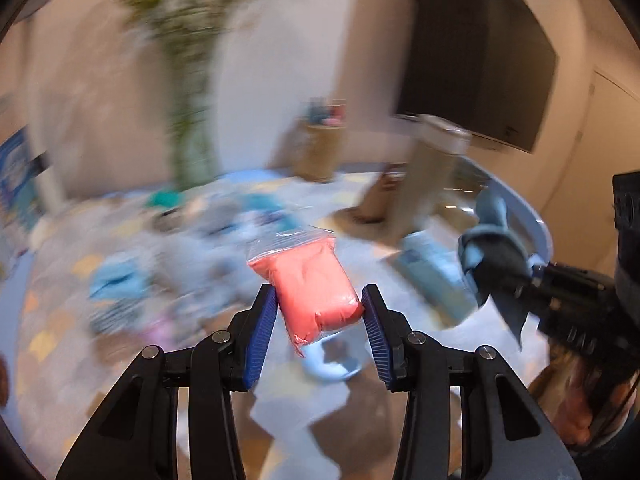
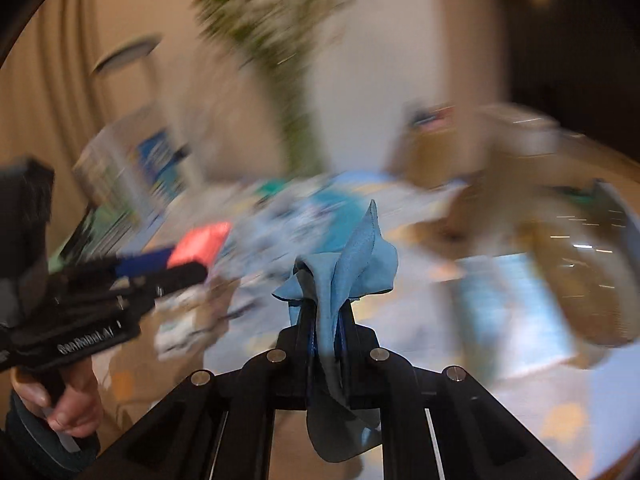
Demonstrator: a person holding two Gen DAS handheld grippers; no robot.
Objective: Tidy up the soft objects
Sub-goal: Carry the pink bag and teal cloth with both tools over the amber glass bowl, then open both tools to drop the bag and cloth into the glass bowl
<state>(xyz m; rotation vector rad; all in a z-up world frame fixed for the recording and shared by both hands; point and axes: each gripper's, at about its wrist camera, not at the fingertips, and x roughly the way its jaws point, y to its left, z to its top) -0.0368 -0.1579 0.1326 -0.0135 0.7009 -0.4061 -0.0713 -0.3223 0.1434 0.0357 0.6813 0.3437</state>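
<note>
Left wrist view: the left gripper (image 1: 320,304), raised above a blurred, cluttered table (image 1: 536,220) whose curved rim runs at right, grips a pink bagged block (image 1: 314,284) at frame centre. At right, the right gripper (image 1: 496,264) is clamped on a blue cloth (image 1: 486,240). Right wrist view: the cloth (image 2: 344,276) bunches upward at centre; a hand (image 2: 68,404) at lower left holds the other tool. Motion blur hides the table's items.

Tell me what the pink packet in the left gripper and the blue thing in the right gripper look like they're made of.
Pink packet: soft dough-like or foam filling, matte, sealed in clear glossy plastic film; the wrap's crinkled, shiny edges show it. Blue cloth: thin woven or microfibre fabric, faint sheen, judging by its limp folds and stitched hem.
</note>
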